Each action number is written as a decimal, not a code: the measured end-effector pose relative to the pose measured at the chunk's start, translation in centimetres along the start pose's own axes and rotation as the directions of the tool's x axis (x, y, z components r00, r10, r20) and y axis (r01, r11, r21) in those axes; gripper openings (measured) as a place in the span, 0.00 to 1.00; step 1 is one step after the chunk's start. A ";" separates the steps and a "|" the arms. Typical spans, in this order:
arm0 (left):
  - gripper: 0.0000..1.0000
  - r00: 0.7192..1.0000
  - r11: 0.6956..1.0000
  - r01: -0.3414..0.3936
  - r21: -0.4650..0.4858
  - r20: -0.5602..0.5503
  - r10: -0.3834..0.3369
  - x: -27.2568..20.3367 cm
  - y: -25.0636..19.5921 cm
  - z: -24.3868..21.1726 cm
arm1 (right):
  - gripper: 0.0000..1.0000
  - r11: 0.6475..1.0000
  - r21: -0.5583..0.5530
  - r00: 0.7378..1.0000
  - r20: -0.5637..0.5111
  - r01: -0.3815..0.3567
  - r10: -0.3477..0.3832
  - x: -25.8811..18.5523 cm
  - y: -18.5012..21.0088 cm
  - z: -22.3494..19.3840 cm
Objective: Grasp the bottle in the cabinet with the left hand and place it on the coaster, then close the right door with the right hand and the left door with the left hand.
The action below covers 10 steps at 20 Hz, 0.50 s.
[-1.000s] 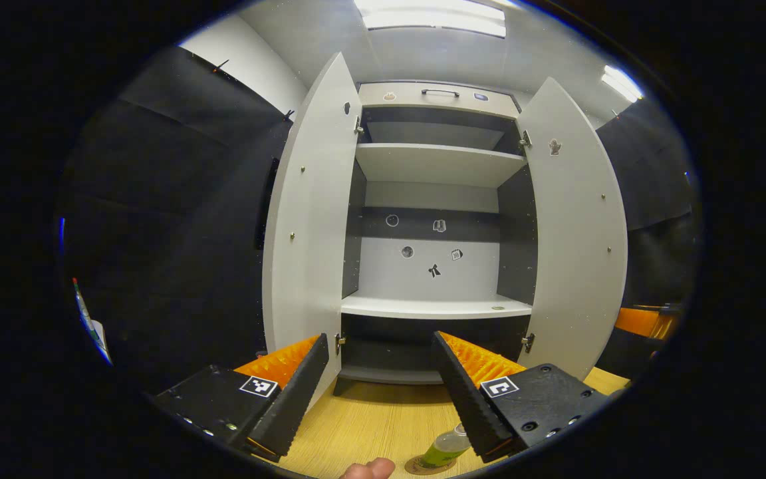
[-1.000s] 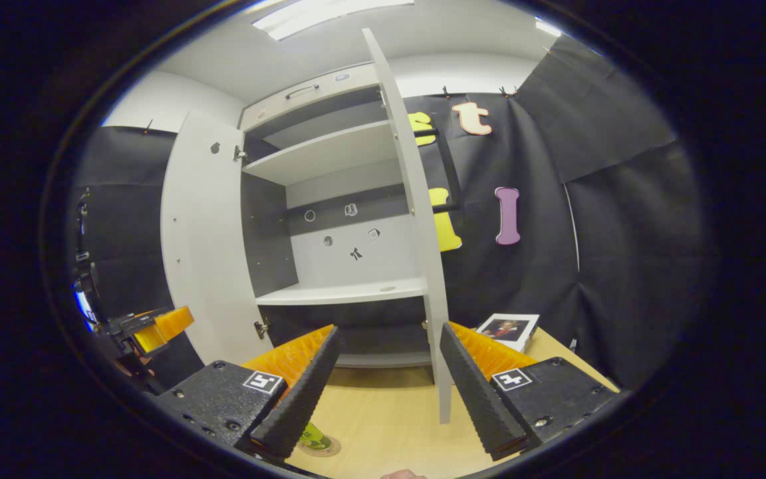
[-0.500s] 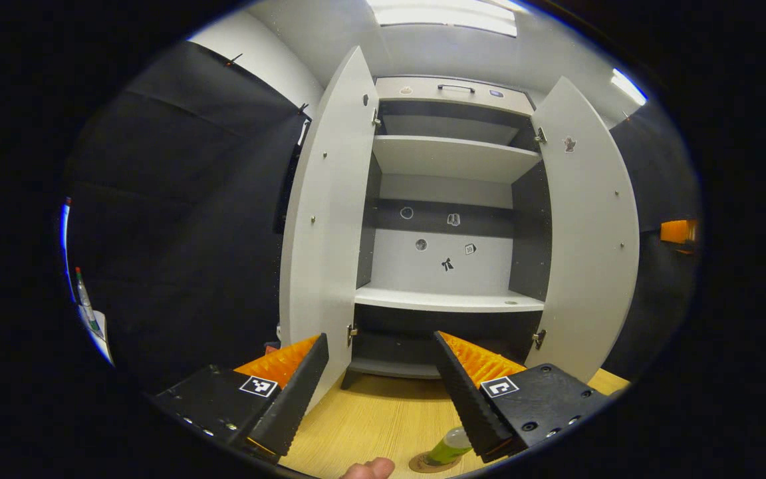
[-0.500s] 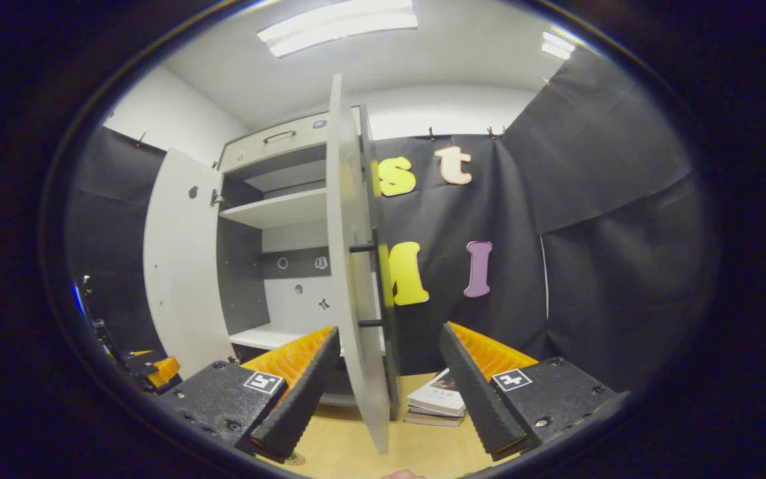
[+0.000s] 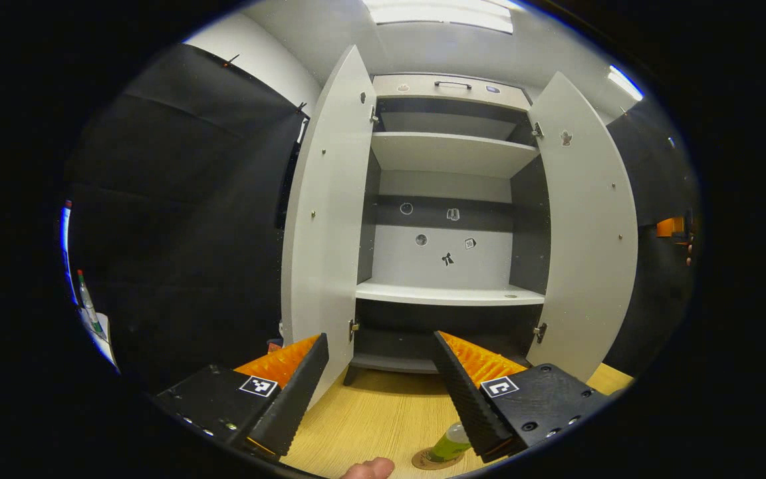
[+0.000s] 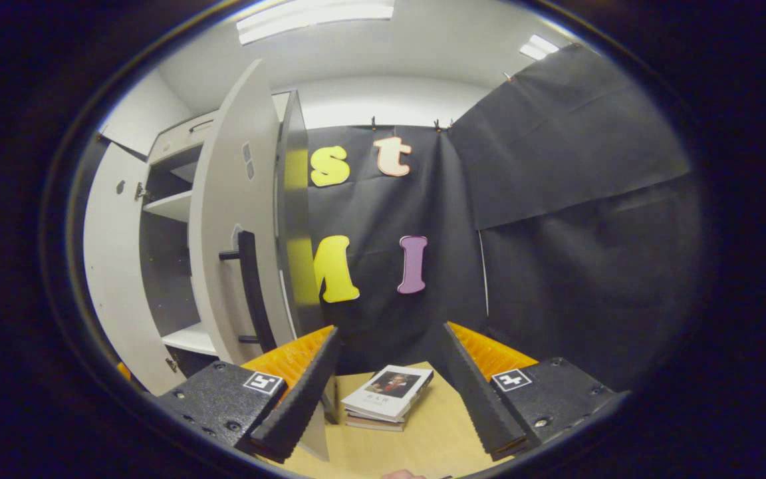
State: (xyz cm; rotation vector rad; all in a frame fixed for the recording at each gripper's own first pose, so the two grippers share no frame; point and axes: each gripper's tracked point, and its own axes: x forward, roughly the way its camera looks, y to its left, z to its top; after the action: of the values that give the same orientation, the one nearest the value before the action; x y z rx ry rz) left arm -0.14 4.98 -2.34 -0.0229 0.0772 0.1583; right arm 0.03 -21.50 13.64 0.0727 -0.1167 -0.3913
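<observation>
1. The bottle (image 5: 451, 442) is out of the cabinet (image 5: 446, 199) and stands on the coaster (image 5: 433, 460), near the front edge of the desk (image 5: 383, 419), just under my left hand-held gripper (image 5: 379, 386). I judge that first part of the task done.

2. My left hand-held gripper is released, its fingers spread wide with nothing between them, hanging over the desk and facing the open cabinet.

3. My right hand-held gripper (image 6: 388, 386) is also released and holds nothing. Its fingers stand apart over a stack of books (image 6: 388, 398) near the desk's far edge.

4. Both doors are open. In the left gripper view the left door (image 5: 326, 226) and the right door (image 5: 589, 226) swing out on either side of the bare shelves (image 5: 449, 293).

5. In the right gripper view I face the outer side of the right door (image 6: 237, 226), with its dark handle (image 6: 253, 293) just beside my left finger. I cannot tell whether anything touches the door yet.

6. What is left, as I judge it: push the right door shut with my right gripper, then the left door with my left.

7. Against half a second ago, my right gripper has swung round to the door's outside. Then I saw the door nearly edge-on; now its front and handle face me.

8. My left gripper's view has barely changed, and the bottle sits on the coaster as it did.
</observation>
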 end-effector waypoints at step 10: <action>0.95 1.000 1.000 0.025 0.010 -0.012 -0.025 0.0 -1.2 -0.6 | 0.99 0.997 0.016 0.997 -0.014 -0.074 0.074 2.1 2.6 -0.6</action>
State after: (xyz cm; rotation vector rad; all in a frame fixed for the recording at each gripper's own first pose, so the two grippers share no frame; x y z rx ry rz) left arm -0.01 3.73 -2.87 -0.0142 0.0892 0.1326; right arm 2.99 -19.87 13.53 0.0858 -0.1078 -0.3156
